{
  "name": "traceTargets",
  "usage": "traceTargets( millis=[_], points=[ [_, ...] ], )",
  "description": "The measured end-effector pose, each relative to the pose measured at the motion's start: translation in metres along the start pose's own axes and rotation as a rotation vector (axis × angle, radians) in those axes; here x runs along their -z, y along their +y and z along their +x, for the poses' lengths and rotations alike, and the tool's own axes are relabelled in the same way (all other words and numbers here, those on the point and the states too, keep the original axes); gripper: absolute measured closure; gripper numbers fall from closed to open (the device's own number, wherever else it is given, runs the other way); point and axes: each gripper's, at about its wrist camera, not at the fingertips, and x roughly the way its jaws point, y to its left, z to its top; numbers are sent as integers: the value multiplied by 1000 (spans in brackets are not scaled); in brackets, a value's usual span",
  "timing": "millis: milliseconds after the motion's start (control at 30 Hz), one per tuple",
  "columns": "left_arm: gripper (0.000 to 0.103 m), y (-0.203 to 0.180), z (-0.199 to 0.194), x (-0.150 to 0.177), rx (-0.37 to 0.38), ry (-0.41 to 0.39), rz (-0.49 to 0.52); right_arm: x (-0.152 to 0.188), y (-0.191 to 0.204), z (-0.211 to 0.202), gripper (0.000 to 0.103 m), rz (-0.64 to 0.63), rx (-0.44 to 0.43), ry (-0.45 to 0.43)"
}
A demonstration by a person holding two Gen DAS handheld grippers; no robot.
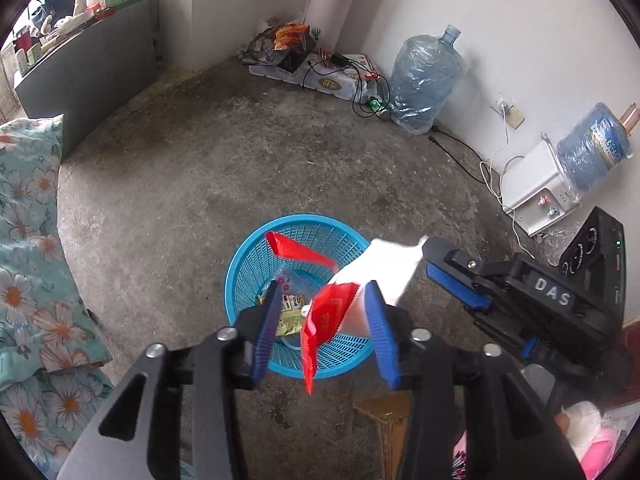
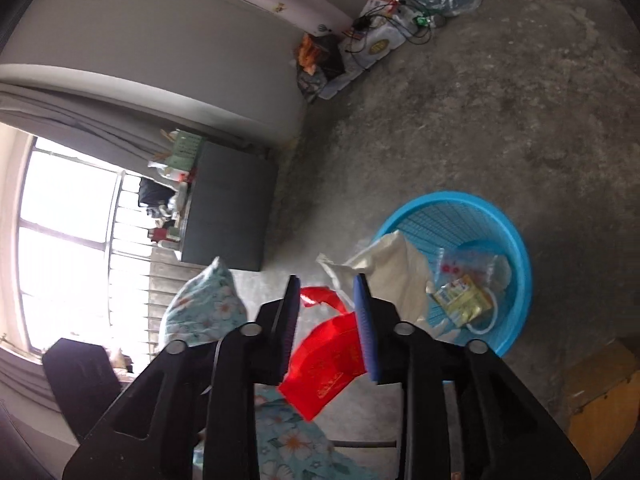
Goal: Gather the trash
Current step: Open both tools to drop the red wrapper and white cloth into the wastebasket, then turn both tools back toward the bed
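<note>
A blue mesh basket (image 1: 236, 264) (image 2: 516, 240) stands on the concrete floor, with a yellow-green packet (image 1: 290, 312) (image 2: 464, 300) and clear plastic (image 2: 468, 260) inside. My left gripper (image 1: 324, 286) hovers above it, open. A red plastic bag (image 1: 326, 320) (image 2: 332, 356) hangs loose in the gap between its blue pads. My right gripper (image 1: 427, 258) (image 2: 327, 280) comes in from the right, open. A crumpled white bag (image 1: 380, 272) (image 2: 396, 280) sits just past its fingertips, over the basket's rim.
A cardboard box (image 1: 384, 420) (image 2: 600, 392) sits right beside the basket. Floral bedding (image 1: 32, 240) fills the left side. Water jugs (image 1: 428, 80), a dispenser (image 1: 540, 188), cables and boxes line the walls. A grey cabinet (image 1: 88, 72) stands at the back left.
</note>
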Motion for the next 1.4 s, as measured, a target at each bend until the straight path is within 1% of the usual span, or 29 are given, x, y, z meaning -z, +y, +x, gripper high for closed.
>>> traceTargets(
  millis=[33, 133, 233, 367, 433, 500, 533, 567, 633, 667, 733, 767, 800, 867, 933, 967, 1033, 1100, 1200, 1333, 1400],
  points=[
    [58, 1, -2, 2, 8, -7, -2, 2, -6, -1, 70, 3, 30, -6],
    [57, 3, -13, 6, 32, -6, -10, 11, -19, -7, 70, 16, 62, -39],
    [56, 7, -37, 9, 64, -34, -4, 25, -23, -24, 70, 35, 58, -87],
    [51, 15, -86, 17, 105, -94, 21, 49, -12, -44, 69, 27, 52, -147],
    [50, 20, -117, 25, 114, -131, 53, 62, -1, -57, 66, -2, 65, -178],
    [45, 27, -152, 36, 109, -181, 83, 76, 12, -70, 57, -44, 57, -209],
    [44, 32, -171, 42, 107, -208, 94, 86, 20, -80, 55, -70, 58, -225],
    [42, 37, -190, 49, 99, -234, 102, 94, 28, -87, 49, -101, 55, -235],
    [39, 47, -226, 64, 83, -282, 118, 108, 46, -99, 44, -179, 53, -246],
    [35, 53, -244, 71, 69, -306, 121, 115, 54, -104, 39, -213, 54, -251],
    [32, 63, -279, 89, 22, -362, 136, 129, 73, -110, 35, -296, 54, -248],
    [27, 68, -297, 100, -6, -389, 149, 135, 82, -112, 32, -334, 48, -245],
    [22, 72, -313, 112, -50, -421, 163, 142, 90, -114, 31, -363, 41, -241],
    [18, 82, -343, 140, -144, -491, 168, 156, 107, -113, 30, -417, 5, -229],
    [15, 93, -366, 167, -207, -542, 138, 170, 123, -109, 30, -478, -33, -191],
    [13, 101, -374, 178, -228, -550, 117, 178, 132, -105, 30, -508, -51, -169],
    [12, 114, -386, 201, -274, -555, 66, 194, 147, -99, 30, -573, -76, -124],
    [12, 129, -394, 221, -320, -533, 23, 211, 160, -91, 30, -630, -120, -70],
    [12, 147, -405, 246, -370, -510, -38, 241, 177, -79, 30, -693, -159, 13],
    [12, 163, -409, 264, -414, -455, -99, 277, 198, -73, 30, -774, -192, 91],
    [12, 168, -411, 271, -435, -449, -114, 293, 206, -76, 30, -808, -211, 115]
  ],
)
